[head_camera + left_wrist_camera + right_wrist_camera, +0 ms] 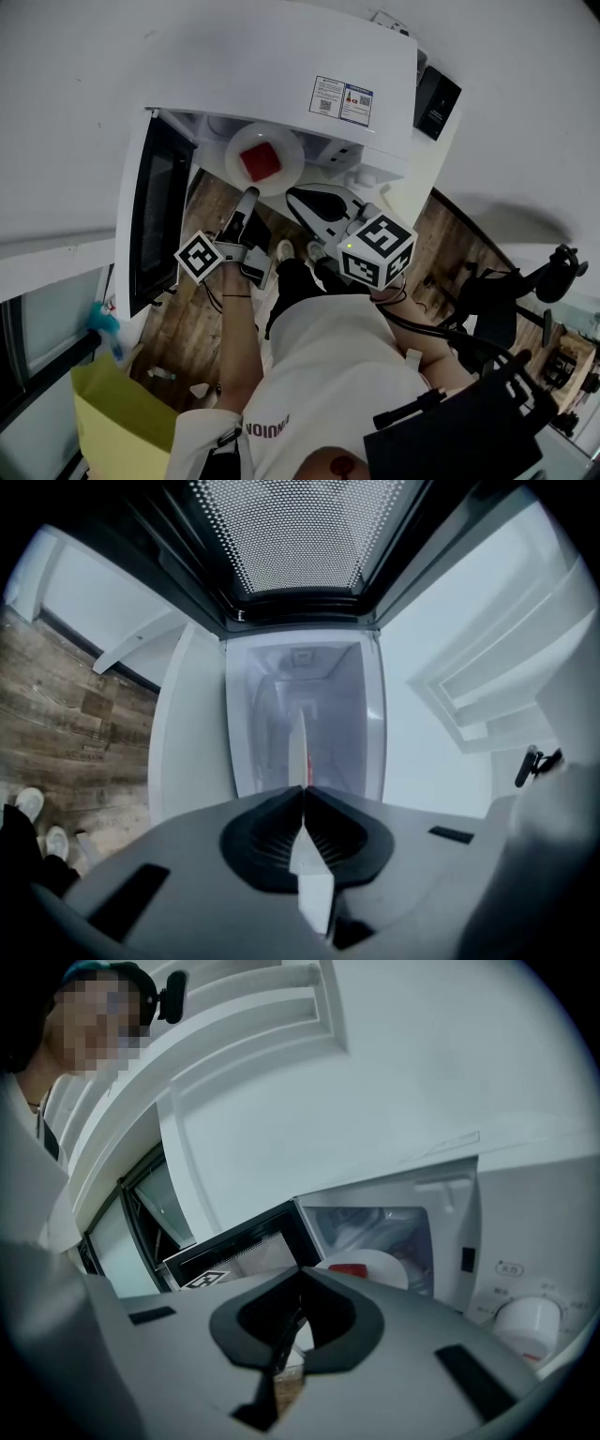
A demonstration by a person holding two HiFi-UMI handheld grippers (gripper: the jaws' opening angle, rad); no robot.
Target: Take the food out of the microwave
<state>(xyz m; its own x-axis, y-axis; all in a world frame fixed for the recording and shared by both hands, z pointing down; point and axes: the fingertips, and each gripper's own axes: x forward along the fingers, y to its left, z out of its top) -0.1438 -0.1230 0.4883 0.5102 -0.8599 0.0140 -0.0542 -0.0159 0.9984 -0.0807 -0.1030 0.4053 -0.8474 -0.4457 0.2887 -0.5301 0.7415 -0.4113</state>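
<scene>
A white plate (281, 141) carrying a red cube of food (262, 162) hangs at the mouth of the open white microwave (281, 66). My left gripper (249, 194) is shut on the plate's near rim. In the left gripper view the plate (298, 747) shows edge-on as a thin white blade between the closed jaws of the left gripper (302, 789), with a sliver of red beside it. My right gripper (294, 195) hovers just right of the plate, jaws together and holding nothing. From the right gripper (300, 1272), the plate (375, 1265) and red food (349, 1269) sit before the cavity.
The microwave door (155, 216) swings open to the left, and its perforated window (291, 527) fills the top of the left gripper view. A control knob (525, 1321) sits on the microwave's right panel. Below are a wooden floor (202, 319) and a yellow bag (122, 422).
</scene>
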